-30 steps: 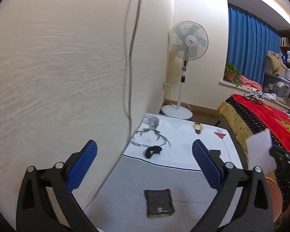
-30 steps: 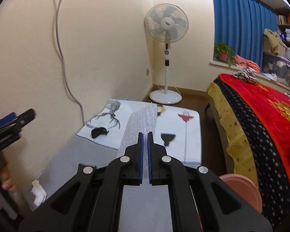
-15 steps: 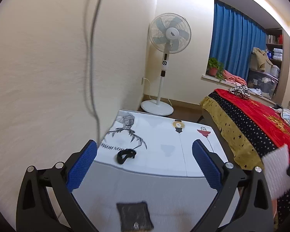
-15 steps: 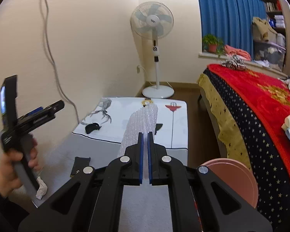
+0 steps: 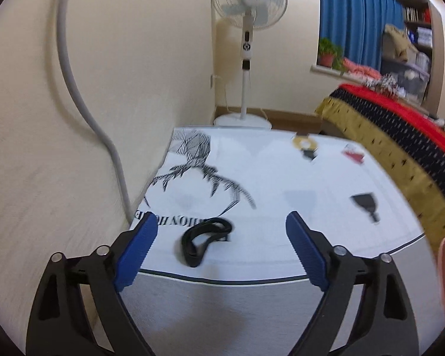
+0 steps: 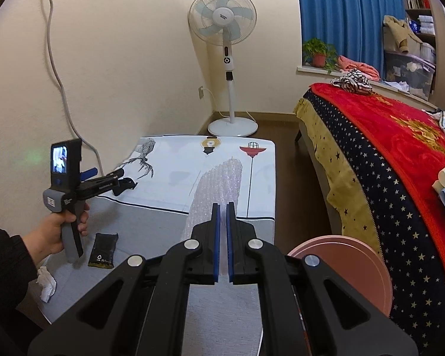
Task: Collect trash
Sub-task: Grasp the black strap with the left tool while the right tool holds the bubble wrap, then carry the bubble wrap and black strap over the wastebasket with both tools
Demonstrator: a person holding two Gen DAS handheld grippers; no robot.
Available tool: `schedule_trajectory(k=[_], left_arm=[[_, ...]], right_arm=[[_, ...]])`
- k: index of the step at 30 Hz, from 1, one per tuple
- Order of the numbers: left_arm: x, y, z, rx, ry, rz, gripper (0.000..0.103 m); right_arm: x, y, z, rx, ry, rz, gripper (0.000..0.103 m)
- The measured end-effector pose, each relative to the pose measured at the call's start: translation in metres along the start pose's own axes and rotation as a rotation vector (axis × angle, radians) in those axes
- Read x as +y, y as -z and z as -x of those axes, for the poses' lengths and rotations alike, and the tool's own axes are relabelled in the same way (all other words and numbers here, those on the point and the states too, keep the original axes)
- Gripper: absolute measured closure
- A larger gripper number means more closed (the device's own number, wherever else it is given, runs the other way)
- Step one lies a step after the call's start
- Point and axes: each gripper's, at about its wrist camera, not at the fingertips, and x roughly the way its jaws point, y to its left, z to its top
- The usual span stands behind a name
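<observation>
My right gripper is shut on a strip of clear bubble wrap that sticks out forward above the low table. My left gripper is open and empty, held above the table's left side near a black curled band; it also shows in the right wrist view, with the band just beyond it. A black foil packet lies flat on the grey cloth below the left hand. A crumpled white tissue lies at the table's near left edge.
A pink round bin stands between the table and the bed with the red blanket. A standing fan is in the far corner. A grey cable hangs down the left wall.
My left gripper has swung away from the wall and forward over the table; the black packet has dropped out of its view and the black band is now close. The right gripper still holds the bubble wrap.
</observation>
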Motion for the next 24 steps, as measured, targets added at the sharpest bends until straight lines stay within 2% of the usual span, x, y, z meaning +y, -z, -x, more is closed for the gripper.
schedule_trajectory(k=[6, 8, 9, 10, 12, 15, 16, 24], left_arm=[[0.012, 0.007, -0.024, 0.043, -0.016, -0.009, 0.021], [0.012, 0.010, -0.034, 0.073, -0.013, -0.018, 0.026], [0.013, 0.013, -0.039, 0.094, -0.008, -0.023, 0.031], [0.013, 0.013, -0.042, 0.114, -0.002, -0.023, 0.044], [0.015, 0.014, -0.048, 0.137, 0.013, -0.012, 0.060], [0.022, 0.015, -0.054, 0.171, 0.039, 0.022, 0.091], [0.025, 0.015, -0.055, 0.177, 0.054, 0.037, 0.096], [0.023, 0.007, -0.036, 0.127, 0.025, -0.005, 0.099]], right_arm=[[0.000, -0.001, -0.008, 0.016, -0.011, -0.019, 0.099], [0.001, 0.000, -0.010, 0.025, -0.015, -0.023, 0.099], [0.001, 0.000, -0.011, 0.028, -0.016, -0.027, 0.099], [0.001, 0.000, -0.012, 0.029, -0.016, -0.030, 0.099], [0.002, 0.000, -0.014, 0.033, -0.014, -0.034, 0.099], [0.002, 0.000, -0.017, 0.042, -0.014, -0.042, 0.099], [0.002, 0.000, -0.016, 0.042, -0.014, -0.044, 0.099], [0.003, 0.000, -0.016, 0.039, -0.020, -0.041, 0.099]])
